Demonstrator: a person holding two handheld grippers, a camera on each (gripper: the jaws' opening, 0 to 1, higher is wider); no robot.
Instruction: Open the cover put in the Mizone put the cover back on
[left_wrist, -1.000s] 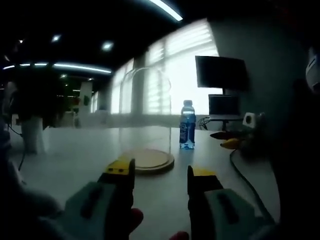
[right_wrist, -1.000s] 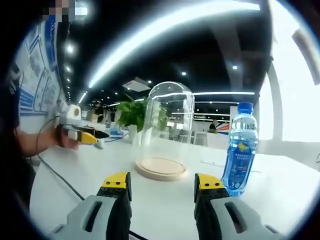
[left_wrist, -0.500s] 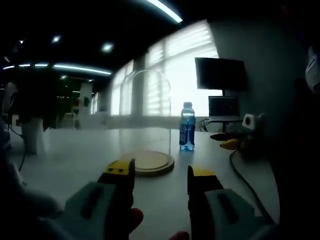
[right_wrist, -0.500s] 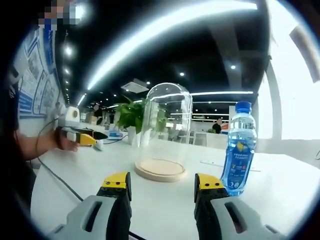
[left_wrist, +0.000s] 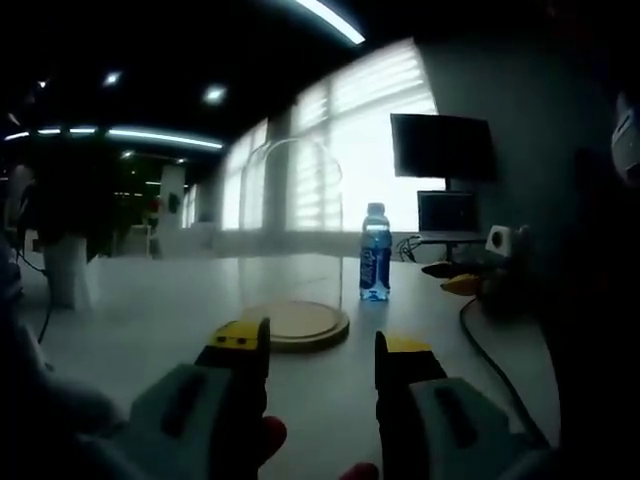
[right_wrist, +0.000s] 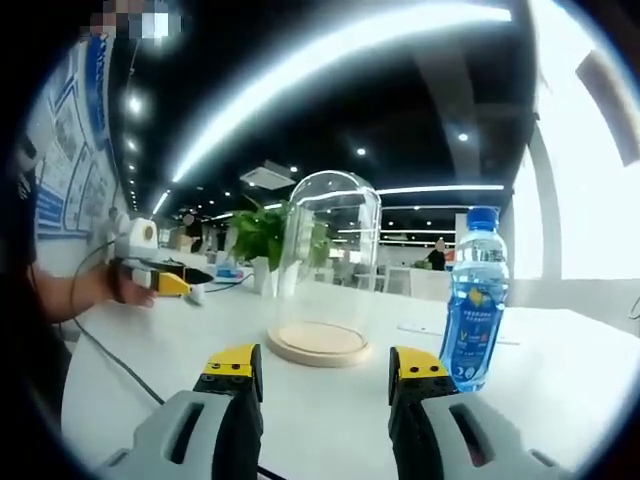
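Mizone (right_wrist: 474, 300) stands beside the cover (right_wrist: 329, 262) (on its base); both claws gape, holding nothing.

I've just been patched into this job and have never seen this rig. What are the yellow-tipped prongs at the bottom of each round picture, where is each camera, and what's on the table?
No robot arm here: a person holds a two-jaw gripper in each hand, and a fisheye camera rides on each, looking forward along its jaws. The yellow-tipped prongs are those jaws. In the left gripper view the left gripper stands open and empty; in the right gripper view the right gripper does too.

On the white table sits a clear glass dome cover on its round wooden base. Beside it, apart from the base, stands a blue-capped Mizone bottle with a blue label, upright and outside the dome. In the left gripper view the same dome and bottle appear from the other side.

Each gripper also shows in the other's view. Nothing is held yet.
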